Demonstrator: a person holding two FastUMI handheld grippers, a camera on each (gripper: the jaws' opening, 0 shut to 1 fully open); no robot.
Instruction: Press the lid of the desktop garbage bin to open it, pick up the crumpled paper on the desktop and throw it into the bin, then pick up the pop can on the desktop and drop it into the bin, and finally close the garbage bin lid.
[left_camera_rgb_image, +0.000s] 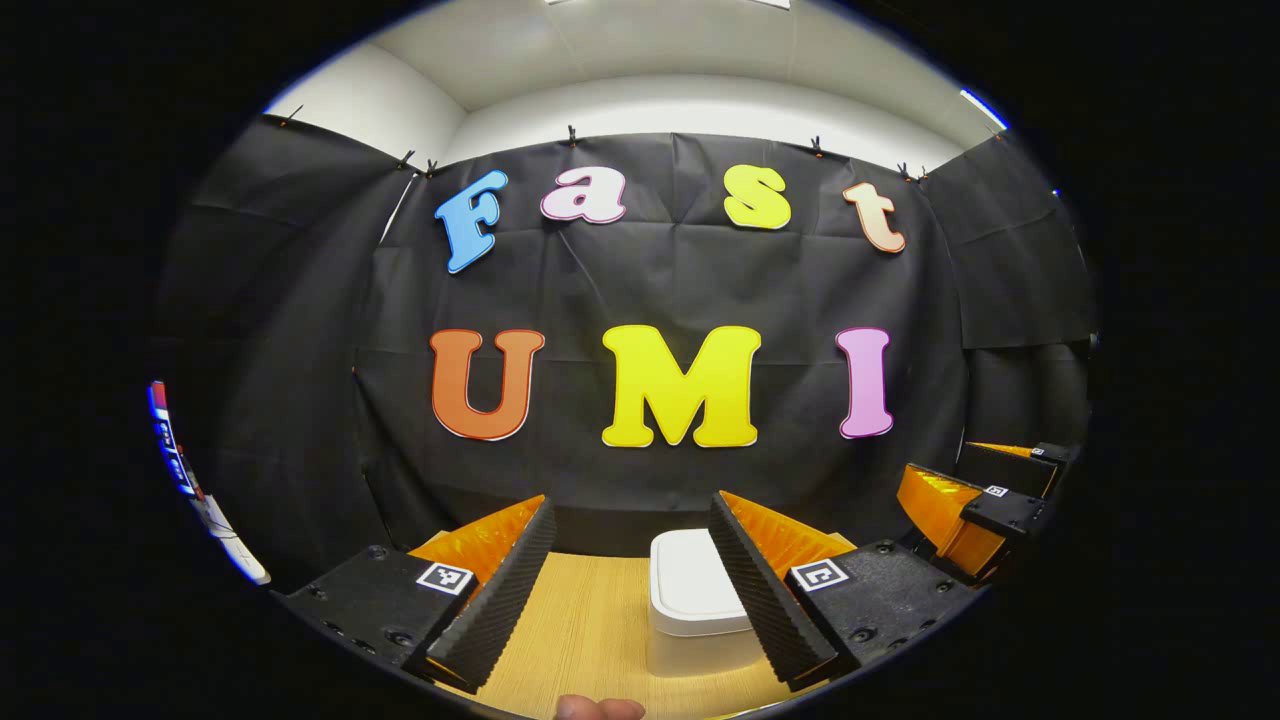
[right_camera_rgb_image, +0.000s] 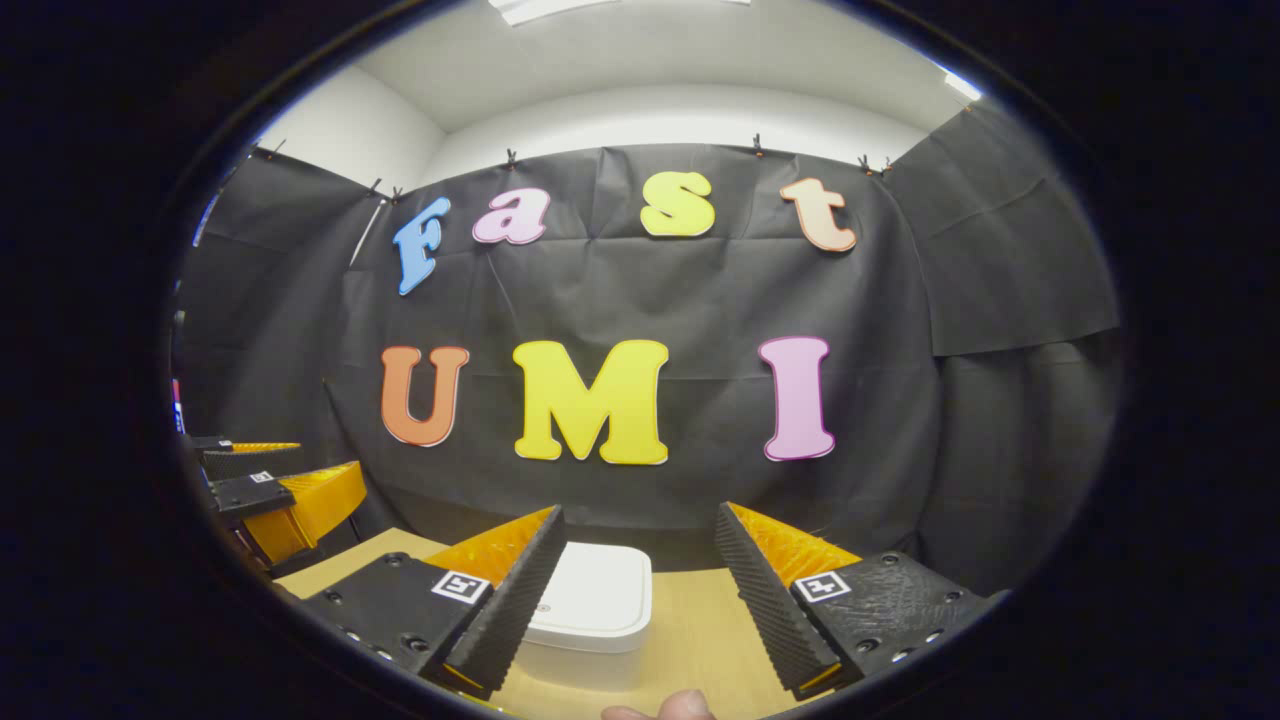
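Bin (left_camera_rgb_image: 690, 590), white, rounded, lid down, on wooden desktop (left_camera_rgb_image: 590, 630); both tongs (left_camera_rgb_image: 632, 590) (right_camera_rgb_image: 632, 600) released, empty.

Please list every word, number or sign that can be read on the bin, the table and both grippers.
Garbage bin: none; plain white.
Table: none.
Left gripper: no words; its square markers carry a coded pattern, not text.
Right gripper: the same, coded markers and no words.
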